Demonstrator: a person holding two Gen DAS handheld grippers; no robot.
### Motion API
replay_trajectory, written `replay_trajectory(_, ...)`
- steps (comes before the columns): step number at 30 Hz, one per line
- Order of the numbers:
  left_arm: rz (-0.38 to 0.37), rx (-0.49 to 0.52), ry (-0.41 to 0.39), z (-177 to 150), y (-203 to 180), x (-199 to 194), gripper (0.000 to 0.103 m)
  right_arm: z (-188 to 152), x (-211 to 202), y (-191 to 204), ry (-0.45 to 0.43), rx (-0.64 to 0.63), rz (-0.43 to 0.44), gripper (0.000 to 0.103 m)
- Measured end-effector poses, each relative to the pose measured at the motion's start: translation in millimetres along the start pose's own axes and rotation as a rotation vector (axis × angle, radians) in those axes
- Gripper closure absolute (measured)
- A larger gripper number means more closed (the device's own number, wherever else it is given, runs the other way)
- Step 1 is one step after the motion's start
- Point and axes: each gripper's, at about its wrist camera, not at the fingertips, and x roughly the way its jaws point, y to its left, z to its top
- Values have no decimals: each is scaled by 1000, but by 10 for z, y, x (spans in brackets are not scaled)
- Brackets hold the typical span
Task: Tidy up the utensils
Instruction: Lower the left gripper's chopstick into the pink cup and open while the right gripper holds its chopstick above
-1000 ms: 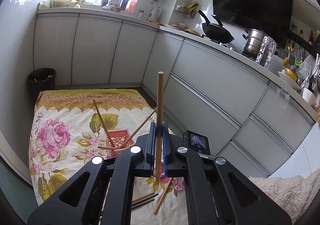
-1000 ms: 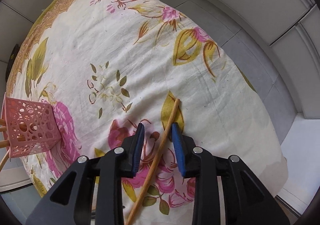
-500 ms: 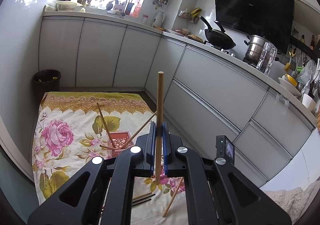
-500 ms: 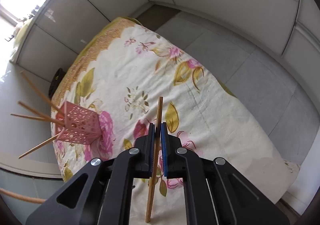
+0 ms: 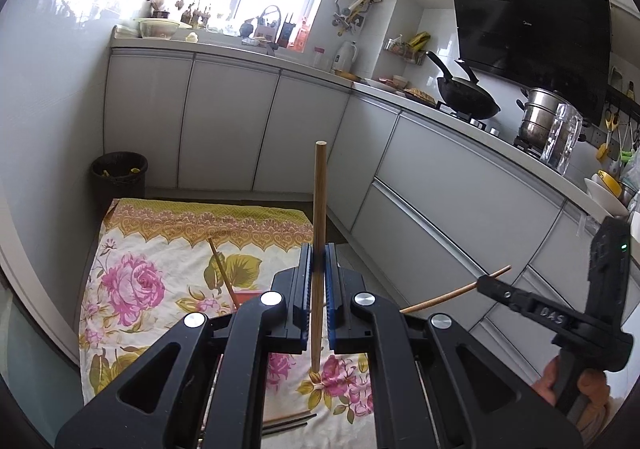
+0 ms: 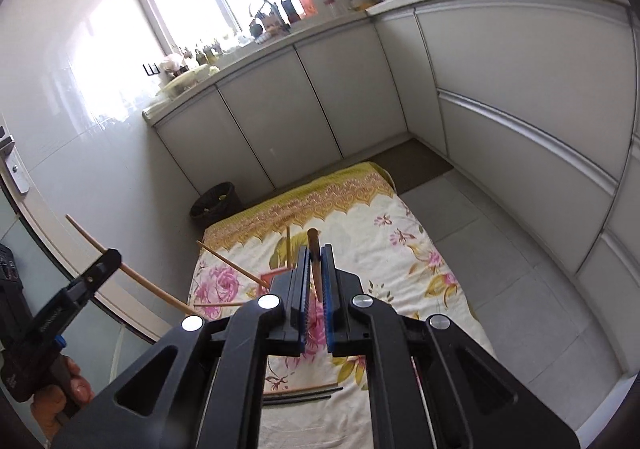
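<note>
Chopsticks clamped in both hand-held grippers, raised over a floral cloth (image 6: 404,249) on a kitchen floor. A second earlier the right gripper (image 6: 316,277) hung low over the cloth with its jaws spread around a wooden chopstick lying flat; now its blue pads pinch that chopstick (image 6: 314,249) and it looks out across the room from well above the cloth. From the left wrist camera the same chopstick (image 5: 452,294) shows slanting up to the right out of the right gripper (image 5: 490,283), which had been out of that view half a second before. The left gripper (image 5: 319,289) is pressed together on its own wooden chopstick (image 5: 320,209), standing near upright between the pads as before; in the right view this one (image 6: 132,273) runs diagonally through the left gripper (image 6: 106,259).

The pink lattice holder (image 6: 274,276) sits on the cloth, mostly hidden behind the gripper fingers in both views, with several chopsticks (image 6: 230,265) splayed out of it. More chopsticks, dark and wooden (image 6: 300,395), lie flat on the cloth near its close edge. A black waste bin (image 5: 119,177) stands in the corner beside the cloth's far end, against white cabinets (image 5: 232,129). A black wok (image 5: 466,97) and a steel pot (image 5: 540,121) sit on the hob.
</note>
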Motion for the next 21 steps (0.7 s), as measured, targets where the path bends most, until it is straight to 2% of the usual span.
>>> replay_trajectory(5, 72, 19, -40, 198, -11, 104, 98, 416, -261, 218, -94, -23, 43, 97)
replay_trajectory(12, 175, 62, -62, 376, 10, 467, 98, 796, -67, 405, -135, 7, 98, 97)
replay_trajectory(15, 214, 68, -42, 349, 92, 683, 98, 842, 89, 471, -151, 8, 105, 97)
replay_trajectory(19, 230, 28, 23, 239, 288, 974, 97, 857, 311, 551, -156, 9, 116, 97)
replay_trajectory(21, 210, -1, 57, 185, 374, 1067, 93, 845, 437, 595, -153, 6, 117, 97)
